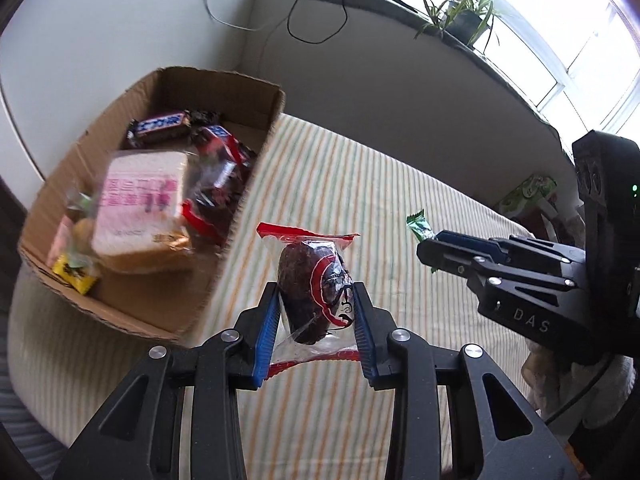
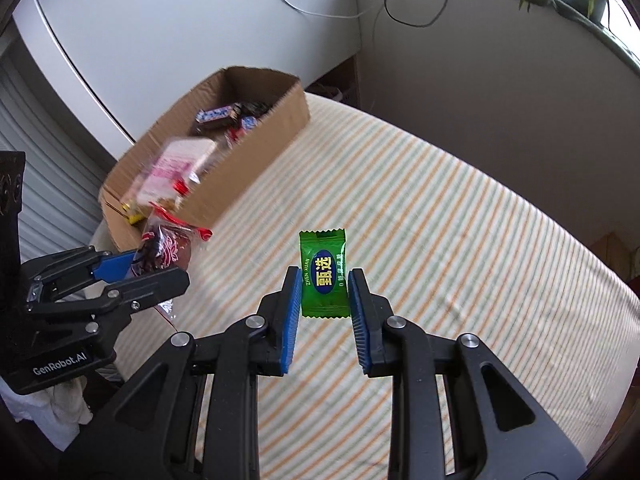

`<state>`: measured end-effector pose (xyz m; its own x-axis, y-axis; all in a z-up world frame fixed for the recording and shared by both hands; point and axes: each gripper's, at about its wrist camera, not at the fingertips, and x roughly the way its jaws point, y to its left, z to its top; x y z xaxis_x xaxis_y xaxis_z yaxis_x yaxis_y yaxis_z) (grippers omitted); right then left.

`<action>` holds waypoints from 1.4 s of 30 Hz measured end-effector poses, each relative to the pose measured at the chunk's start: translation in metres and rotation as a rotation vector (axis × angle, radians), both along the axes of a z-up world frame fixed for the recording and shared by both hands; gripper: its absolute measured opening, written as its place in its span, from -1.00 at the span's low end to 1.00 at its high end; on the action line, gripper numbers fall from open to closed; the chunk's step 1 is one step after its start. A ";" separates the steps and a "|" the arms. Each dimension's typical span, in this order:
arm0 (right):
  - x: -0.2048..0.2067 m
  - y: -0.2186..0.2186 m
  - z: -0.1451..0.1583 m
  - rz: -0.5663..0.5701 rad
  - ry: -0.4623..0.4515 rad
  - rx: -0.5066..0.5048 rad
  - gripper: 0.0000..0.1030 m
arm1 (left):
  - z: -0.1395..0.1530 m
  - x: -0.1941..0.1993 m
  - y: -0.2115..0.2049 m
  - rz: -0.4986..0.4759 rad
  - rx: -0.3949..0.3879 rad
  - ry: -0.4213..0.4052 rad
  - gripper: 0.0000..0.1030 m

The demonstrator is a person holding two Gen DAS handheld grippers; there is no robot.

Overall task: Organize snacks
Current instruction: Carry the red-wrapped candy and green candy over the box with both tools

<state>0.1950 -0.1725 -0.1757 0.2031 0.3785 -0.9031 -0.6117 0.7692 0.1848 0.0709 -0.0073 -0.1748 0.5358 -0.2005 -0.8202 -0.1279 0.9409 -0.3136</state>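
Snacks are split between two places here: most lie in the open brown cardboard box (image 1: pixel 160 184) at the far left of the striped yellow-and-green cloth surface (image 1: pixel 360 200), and two are in the air, one per gripper. The left gripper (image 1: pixel 316 312) is clenched on a dark brown cake in a clear wrapper with red crimped ends (image 1: pixel 316 288), its blue-padded fingers (image 1: pixel 269 320) pressing the two sides of the cake so that the wrapper ends stick out above and below. The right gripper (image 2: pixel 325 300) grasps a small green sachet with a blue oval label (image 2: pixel 323 276) by its side edges, the flat printed face turned toward the camera (a thin packet offers little else to pinch).

Both items hang above the cloth rather than resting on it, which suggests a carry toward the box. Inside it lie a pink-and-white wrapped sandwich cake (image 1: pixel 140 208), a dark blue chocolate bar (image 1: pixel 160 126), red-wrapped bars (image 1: pixel 218 152) and a small yellow packet (image 1: pixel 76 276), all blurred. The box appears fairly full, so the free space near its right wall looks like the likeliest drop spot. The left gripper is nearer the box and would probably release first.
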 end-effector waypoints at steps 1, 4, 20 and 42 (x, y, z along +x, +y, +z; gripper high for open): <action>0.000 0.006 0.004 0.005 -0.003 0.002 -0.52 | 0.001 -0.001 0.004 0.002 -0.001 0.000 -0.35; -0.002 0.020 0.011 0.013 -0.007 0.009 -0.52 | 0.005 -0.008 0.020 0.014 0.005 -0.004 -0.35; -0.005 0.110 0.029 0.103 -0.012 0.030 -0.52 | 0.019 -0.030 0.103 0.112 0.054 -0.030 -0.35; 0.004 0.175 0.030 0.124 0.024 0.049 -0.51 | 0.023 -0.017 0.157 0.183 0.088 -0.047 -0.35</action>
